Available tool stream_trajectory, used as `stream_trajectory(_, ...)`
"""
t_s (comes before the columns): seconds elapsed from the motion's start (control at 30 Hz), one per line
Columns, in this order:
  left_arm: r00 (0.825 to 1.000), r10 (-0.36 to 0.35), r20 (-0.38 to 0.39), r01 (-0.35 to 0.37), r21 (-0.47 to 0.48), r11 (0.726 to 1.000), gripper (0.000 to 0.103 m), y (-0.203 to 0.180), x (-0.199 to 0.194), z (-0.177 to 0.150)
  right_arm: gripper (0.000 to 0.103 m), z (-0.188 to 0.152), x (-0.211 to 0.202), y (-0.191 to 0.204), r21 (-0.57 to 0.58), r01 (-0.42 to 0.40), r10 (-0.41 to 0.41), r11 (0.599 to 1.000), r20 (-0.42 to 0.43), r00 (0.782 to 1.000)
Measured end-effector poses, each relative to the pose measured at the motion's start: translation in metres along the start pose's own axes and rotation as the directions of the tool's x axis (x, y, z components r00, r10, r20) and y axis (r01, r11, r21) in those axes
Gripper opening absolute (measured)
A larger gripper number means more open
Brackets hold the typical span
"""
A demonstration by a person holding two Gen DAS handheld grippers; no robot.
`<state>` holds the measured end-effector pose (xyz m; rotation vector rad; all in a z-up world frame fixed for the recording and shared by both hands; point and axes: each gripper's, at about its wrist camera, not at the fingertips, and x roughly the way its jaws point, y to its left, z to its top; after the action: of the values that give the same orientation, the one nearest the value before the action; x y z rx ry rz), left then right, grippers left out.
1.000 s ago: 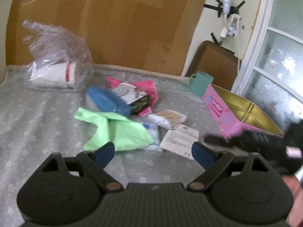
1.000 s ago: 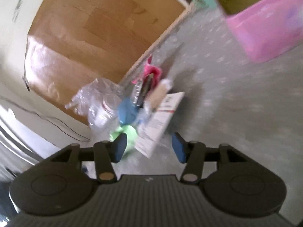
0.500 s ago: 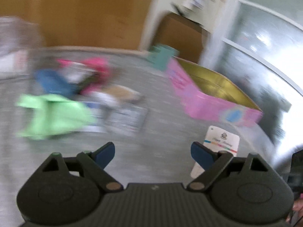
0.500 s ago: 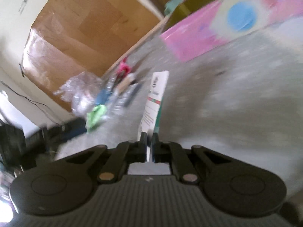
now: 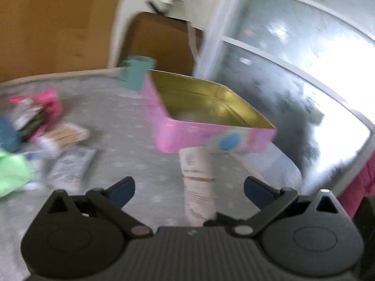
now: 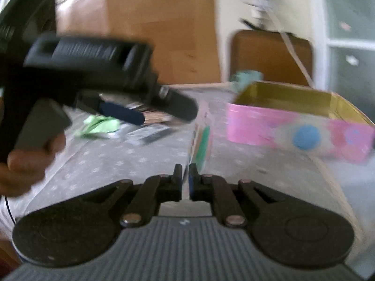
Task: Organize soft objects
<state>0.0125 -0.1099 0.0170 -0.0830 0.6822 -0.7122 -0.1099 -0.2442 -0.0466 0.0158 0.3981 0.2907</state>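
- Far left of the left gripper (image 5: 188, 190), at the frame edge, a light green cloth (image 5: 13, 175) lies on the grey star-print bed cover (image 5: 112, 121), just beside a blue item (image 5: 7, 135) too blurred to name.
- Behind them sits a pink packet (image 5: 46, 103), with a bundle of wooden sticks (image 5: 68, 133) and a flat pale sachet (image 5: 72, 166) nearer the gripper.
- The left gripper's jaws stand wide and are opening, and its blue pads (image 5: 121, 190) press on nothing.
- A white paper-like card (image 5: 198, 187) rises upright between those open jaws without touching either pad.
- In the right wrist view the right gripper (image 6: 185, 178) pinches the lower edge of that card (image 6: 201, 140) between nearly closed pads, whose gap is widening slightly; the card is seen edge-on.
- Ahead and to the right of both grippers stands an open pink tin box (image 5: 211, 135) with a gold inside, apart from the card.
- A teal mug (image 5: 138, 75) stands just behind the tin.
- To the right gripper's left, a hand (image 6: 25, 161) grips the handle of the other gripper, which is blurred.
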Motion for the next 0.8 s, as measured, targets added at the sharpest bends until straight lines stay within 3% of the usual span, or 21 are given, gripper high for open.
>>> stream_trajectory(0.1,0.997,0.071,0.0,-0.071,-0.073,0.995,0.102,0.025,-0.018,-0.007,0.043,-0.006,0.008,0.008,0.007,-0.109,0.109,0.994,-0.014,0.994)
stream_trajectory(0.23,0.988,0.15,-0.042,-0.155,-0.15,0.976,0.095,0.058,-0.028,-0.022,0.053,-0.01,0.001,-0.004,0.069,-0.149,0.148,0.986,0.022,0.989)
stream_trajectory(0.33,0.989,0.131,-0.075,-0.144,-0.223,0.964,0.091,0.078,-0.025,-0.024,0.069,-0.016,-0.002,-0.015,0.135,-0.099,0.098,0.986,0.015,0.995)
stream_trajectory(0.5,0.994,0.047,-0.098,-0.07,-0.244,0.967,0.082,0.077,0.005,-0.016,0.069,-0.008,0.028,-0.026,0.152,-0.063,0.072,0.986,-0.055,0.996)
stream_trajectory(0.6,0.992,-0.013,-0.123,-0.022,-0.28,0.96,0.082,0.075,0.029,-0.017,0.07,-0.012,0.049,-0.022,0.11,-0.039,0.047,0.993,-0.073,0.996)
stream_trajectory(0.67,0.992,-0.017,-0.126,-0.021,-0.296,0.955,0.088,0.074,0.043,-0.021,0.071,-0.02,0.061,-0.016,0.08,-0.034,0.041,0.996,-0.086,0.995)
stream_trajectory(0.77,0.994,-0.043,-0.1,0.013,-0.283,0.959,0.085,0.068,0.049,-0.025,0.061,-0.026,0.061,0.004,-0.007,-0.001,0.0,1.0,-0.058,0.998)
stream_trajectory(0.8,0.995,-0.049,-0.092,0.02,-0.286,0.958,0.071,0.065,0.049,-0.027,0.057,-0.026,0.059,0.008,-0.008,0.014,-0.015,1.0,-0.051,0.999)
